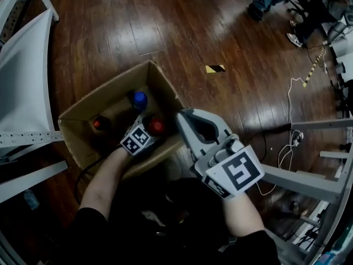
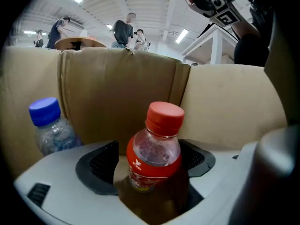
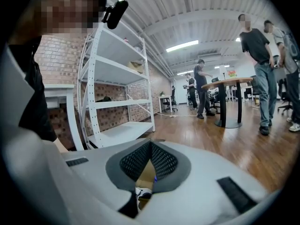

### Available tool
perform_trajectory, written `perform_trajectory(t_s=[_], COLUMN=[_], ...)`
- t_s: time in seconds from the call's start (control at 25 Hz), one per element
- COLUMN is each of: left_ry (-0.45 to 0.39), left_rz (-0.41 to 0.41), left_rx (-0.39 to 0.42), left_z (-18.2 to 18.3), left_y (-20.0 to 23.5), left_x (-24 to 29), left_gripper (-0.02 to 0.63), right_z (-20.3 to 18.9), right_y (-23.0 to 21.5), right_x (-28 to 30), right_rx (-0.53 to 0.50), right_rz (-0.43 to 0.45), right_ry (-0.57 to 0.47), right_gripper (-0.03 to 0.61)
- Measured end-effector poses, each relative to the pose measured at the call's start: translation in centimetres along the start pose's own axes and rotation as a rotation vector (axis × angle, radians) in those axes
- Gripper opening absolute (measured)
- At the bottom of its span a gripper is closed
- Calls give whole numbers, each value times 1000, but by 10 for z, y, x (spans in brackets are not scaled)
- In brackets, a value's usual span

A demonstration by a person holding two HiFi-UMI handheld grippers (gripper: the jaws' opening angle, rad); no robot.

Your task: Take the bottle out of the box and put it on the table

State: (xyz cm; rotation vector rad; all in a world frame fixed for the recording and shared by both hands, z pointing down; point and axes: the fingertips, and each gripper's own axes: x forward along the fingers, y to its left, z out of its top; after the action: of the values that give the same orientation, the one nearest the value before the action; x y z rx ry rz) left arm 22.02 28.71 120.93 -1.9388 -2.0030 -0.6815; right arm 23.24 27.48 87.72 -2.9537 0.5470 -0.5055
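The box is plain brown cardboard. One clear bottle has a red cap, a red label and dark brown drink. Another clear bottle has a blue cap. A third cap looks red, though it is dim. The left tool is pale grey, its pads dark grey mesh. Its marker cube bears black-and-white squares. The floor is dark reddish-brown planks.

An open industrial workspace, part lab and part office, is indicated: cables are trailed over a dark wooden floor, white metal shelving is set against a brick wall, and people are gathered by a round table under strip lights.
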Motion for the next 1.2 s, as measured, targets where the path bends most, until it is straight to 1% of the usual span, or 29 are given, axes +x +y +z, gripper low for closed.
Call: perform_trajectory(t_s=[0.12,0.2,0.28,0.36,0.44,0.52,0.56,0.64,0.68,0.72,0.8,0.88,1.04,1.12,1.2], left_ry=[15,22,20,13,-6,-41,-59,-103,-126,-147,-182,-194,-186,-200,-228], left_rz=[-4,5,19,32,41,46,48,66,85,109,153,178,192,193,198], left_rx=[28,51,62,39,11,3,-3,-34,-57,-81,-117,-127,-110,-95,-65], left_z=[0,-1,1,2,10,32,46,81,101,122,162,202,292,348,408], left_y=[-4,-7,-7,-5,-1,-2,-4,-7,-4,1,6,0,-25,-36,-45], left_x=[10,12,12,9,1,-13,-23,-51,-68,-88,-129,-168,-235,-263,-291], left_gripper=[388,348,339,336,331,328,328,327,327,327,325,325,327,327,327], right_z=[-2,-5,-7,-10,-11,-11,-11,-12,-9,-2,24,66,168,219,266], right_y=[-8,-14,-18,-18,-18,-19,-19,-18,-15,-10,1,10,18,22,29], right_x=[-3,-3,-2,2,8,14,17,19,18,17,4,-19,-65,-84,-101], right_rx=[-5,-7,2,-8,-43,-66,-40,54,84,87,42,22,56,65,33], right_rz=[-14,-29,-34,-30,-22,-18,-27,-60,-69,-65,-43,-32,-81,-90,-86], right_ry=[14,23,29,32,34,22,10,5,17,29,39,36,27,13,5], right_gripper=[5,5,5,5,5,5,5,5,5,5,4,5,4,4,5])
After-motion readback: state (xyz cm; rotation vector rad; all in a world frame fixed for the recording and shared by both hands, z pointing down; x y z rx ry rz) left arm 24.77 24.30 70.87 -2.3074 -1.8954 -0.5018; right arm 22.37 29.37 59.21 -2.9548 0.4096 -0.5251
